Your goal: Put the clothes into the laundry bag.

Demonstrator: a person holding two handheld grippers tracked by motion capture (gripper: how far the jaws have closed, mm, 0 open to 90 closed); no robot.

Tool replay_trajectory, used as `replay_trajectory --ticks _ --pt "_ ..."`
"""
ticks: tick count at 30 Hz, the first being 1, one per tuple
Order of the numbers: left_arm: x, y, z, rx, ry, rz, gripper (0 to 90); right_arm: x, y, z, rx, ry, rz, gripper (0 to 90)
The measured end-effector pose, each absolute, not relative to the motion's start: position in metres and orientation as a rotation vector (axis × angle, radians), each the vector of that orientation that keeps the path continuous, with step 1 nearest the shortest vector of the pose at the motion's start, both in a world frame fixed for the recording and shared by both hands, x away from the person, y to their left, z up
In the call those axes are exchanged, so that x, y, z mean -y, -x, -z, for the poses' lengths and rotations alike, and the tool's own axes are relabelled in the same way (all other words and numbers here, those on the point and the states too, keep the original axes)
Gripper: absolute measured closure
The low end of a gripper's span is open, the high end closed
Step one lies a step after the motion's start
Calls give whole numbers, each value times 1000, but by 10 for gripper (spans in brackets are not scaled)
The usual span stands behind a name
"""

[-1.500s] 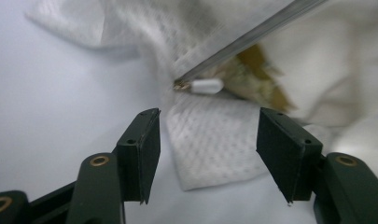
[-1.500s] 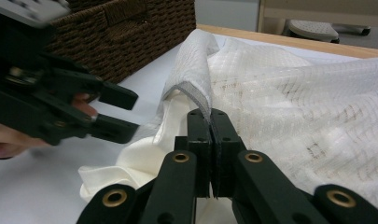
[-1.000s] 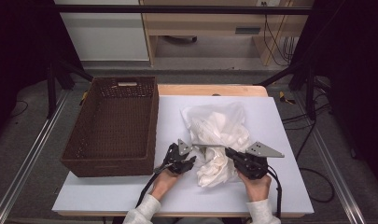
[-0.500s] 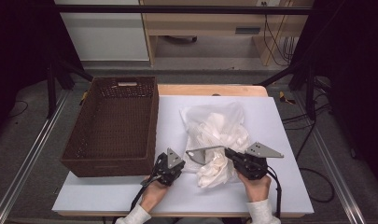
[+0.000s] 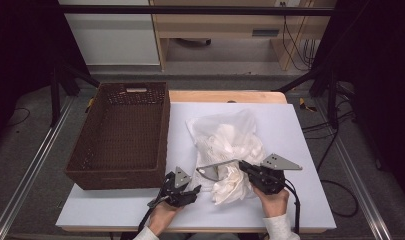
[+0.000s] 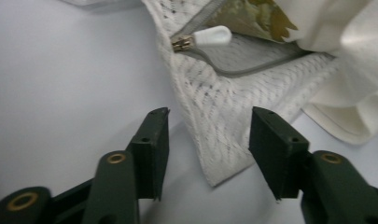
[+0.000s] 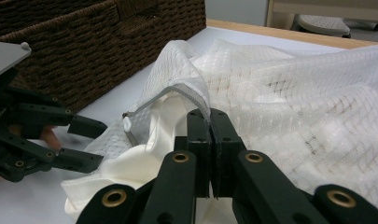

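With the right hand-held gripper (image 7: 210,122) pinching the mesh bag (image 5: 230,145) rim, the left hand-held gripper's (image 6: 209,140) just-opened jaws straddle a corner, risking missing the zipper pull (image 6: 213,35) beyond.

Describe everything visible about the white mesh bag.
The white mesh bag is a soft net laundry pouch with a grey zipper and a white pull tab, partly unzipped. Cream cloth spills from its opening. It lies crumpled on the white table, right of the wicker basket. The right tongs pinch its zipper edge; the left tongs, just opened, straddle one corner.
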State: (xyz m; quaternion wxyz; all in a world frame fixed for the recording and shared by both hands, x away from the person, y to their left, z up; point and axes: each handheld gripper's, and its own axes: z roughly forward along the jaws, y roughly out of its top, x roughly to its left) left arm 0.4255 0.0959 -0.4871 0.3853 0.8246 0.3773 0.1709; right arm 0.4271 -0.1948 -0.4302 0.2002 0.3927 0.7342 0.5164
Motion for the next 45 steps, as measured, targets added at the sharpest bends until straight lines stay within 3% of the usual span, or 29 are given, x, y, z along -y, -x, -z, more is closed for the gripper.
replay_trajectory --ticks 4,8,10,19,32,37,45 --pt "-94 -425 487 -964 -2100 -453 496 194 -427 430 -2048 -1095 -1443 885" --pt "-95 -424 487 -919 -2106 -423 800 194 -427 430 -2042 -1091 -1439 885" --pt "-95 -424 487 -901 -2103 -406 870 194 -427 430 -2035 -1092 -1439 885" --pt "-102 -409 486 -875 -2083 -405 883 198 -424 427 -2024 -1095 -1446 865" --pt "-97 -407 487 -871 -2133 -451 881 204 -391 417 -2001 -1058 -1426 405" --pt "-96 -407 487 -865 -2138 -465 878 197 -378 425 -2049 -1076 -1396 325" --pt "-96 -407 488 -866 -2138 -467 876 194 -380 463 -2153 -1194 -1320 301"
